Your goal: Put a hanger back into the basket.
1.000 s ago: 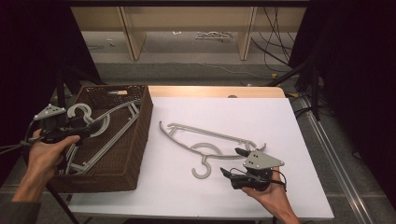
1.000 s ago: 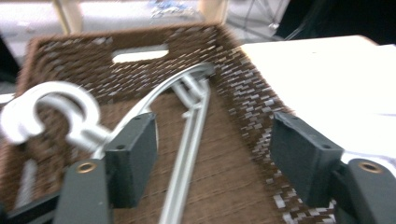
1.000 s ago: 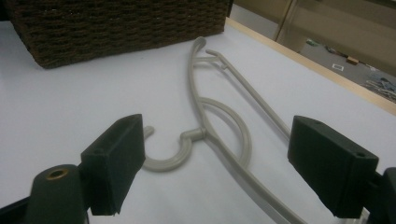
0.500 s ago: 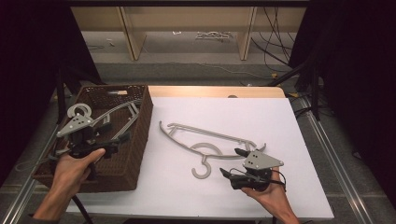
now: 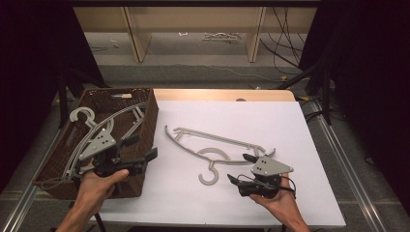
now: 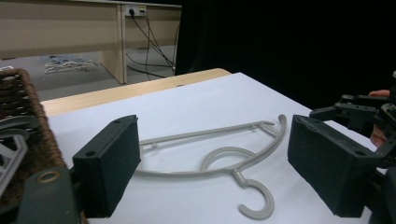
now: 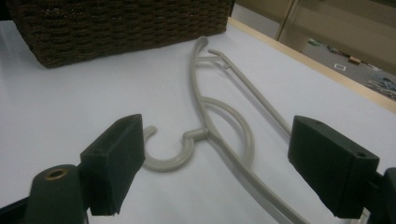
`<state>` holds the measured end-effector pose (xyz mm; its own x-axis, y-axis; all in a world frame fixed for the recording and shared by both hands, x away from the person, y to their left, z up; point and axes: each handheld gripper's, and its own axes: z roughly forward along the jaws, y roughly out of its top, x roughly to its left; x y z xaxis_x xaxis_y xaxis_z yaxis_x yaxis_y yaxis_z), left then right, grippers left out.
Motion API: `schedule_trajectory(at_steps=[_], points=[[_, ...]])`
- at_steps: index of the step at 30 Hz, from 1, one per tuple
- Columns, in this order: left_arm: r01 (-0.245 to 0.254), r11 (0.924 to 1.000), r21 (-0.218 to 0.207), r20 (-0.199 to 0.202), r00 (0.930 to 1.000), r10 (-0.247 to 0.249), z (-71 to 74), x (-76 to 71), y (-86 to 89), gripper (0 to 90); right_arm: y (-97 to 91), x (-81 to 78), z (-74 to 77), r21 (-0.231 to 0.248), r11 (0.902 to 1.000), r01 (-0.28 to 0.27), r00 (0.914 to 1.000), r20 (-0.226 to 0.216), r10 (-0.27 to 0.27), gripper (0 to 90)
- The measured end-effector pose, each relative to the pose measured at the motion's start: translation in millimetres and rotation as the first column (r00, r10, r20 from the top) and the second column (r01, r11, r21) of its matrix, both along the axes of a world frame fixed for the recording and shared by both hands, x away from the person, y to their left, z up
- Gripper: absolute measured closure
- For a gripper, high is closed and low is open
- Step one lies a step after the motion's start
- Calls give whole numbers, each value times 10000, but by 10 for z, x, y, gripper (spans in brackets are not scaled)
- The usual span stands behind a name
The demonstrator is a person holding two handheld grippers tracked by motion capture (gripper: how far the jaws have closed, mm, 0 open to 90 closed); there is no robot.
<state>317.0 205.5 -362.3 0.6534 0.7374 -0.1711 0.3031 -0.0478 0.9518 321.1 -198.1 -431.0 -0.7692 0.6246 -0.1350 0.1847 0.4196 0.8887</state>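
Observation:
A grey plastic hanger (image 5: 217,140) lies flat on the white table top (image 5: 290,125), its hook toward the front. My left gripper (image 5: 142,147) hovers over the right rim of a brown wicker basket (image 5: 151,113) and points at that hanger (image 6: 210,133). Its jaws have just been opening, and they stand open (image 6: 212,158) with nothing between them. More grey hangers (image 5: 118,116) lie inside the basket. At the front right, my right gripper (image 5: 239,168) is open (image 7: 215,154), a short way from the hanger's hook (image 7: 168,163), with nothing held.
The basket (image 7: 116,23) takes up the table's left end. A wooden strip (image 5: 222,94) borders the far edge. Beyond it stand wooden shelf legs (image 5: 135,34) on the floor, with cables (image 5: 285,43) trailing at the right. Dark curtains flank both sides.
My left gripper has moved right, from the basket's left side to its right rim, and its jaws stand wider. The hangers stay in the basket. The right gripper has not moved.

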Motion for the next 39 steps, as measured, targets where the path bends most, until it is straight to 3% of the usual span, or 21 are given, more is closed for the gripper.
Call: schedule_trajectory(at_steps=[4,11,17,21,24,26,29,35,37,39], points=[[252,9996,-131,291,9993,-248,-46,-52,-69,172,2,1,-2,4,10000,-7,10000,-28,7,198],[375,9993,41,721,9967,-377,-206,-121,-159,174,1,1,-3,9,10000,-42,10000,9,42,198],[658,9978,100,747,9950,-663,-388,-193,-238,173,1,5,-9,-1,9999,-116,9999,12,116,197],[647,9973,360,844,9941,-676,-454,-222,-256,170,-2,4,-14,80,9999,-63,10000,35,62,196],[386,9985,393,954,9945,-422,-515,-234,-226,169,-3,-1,-5,48,9999,-110,9999,32,110,195],[353,9986,406,959,9946,-391,-556,-242,-200,168,-7,-2,-2,21,9999,-120,9999,86,120,195],[515,9987,51,614,9968,-518,-620,-251,-189,165,-20,-5,-4,72,9999,-113,9999,69,112,195],[922,9950,394,564,9939,-943,-734,-287,-264,164,-36,-3,-13,-7,10000,-48,10000,50,48,195],[823,9960,336,457,9954,-838,-752,-304,-292,164,-42,-9,-13,-23,10000,-41,10000,41,41,194],[928,9944,503,656,9932,-960,-760,-305,-298,164,-46,-9,-10,10,10000,-39,10000,49,39,195]])
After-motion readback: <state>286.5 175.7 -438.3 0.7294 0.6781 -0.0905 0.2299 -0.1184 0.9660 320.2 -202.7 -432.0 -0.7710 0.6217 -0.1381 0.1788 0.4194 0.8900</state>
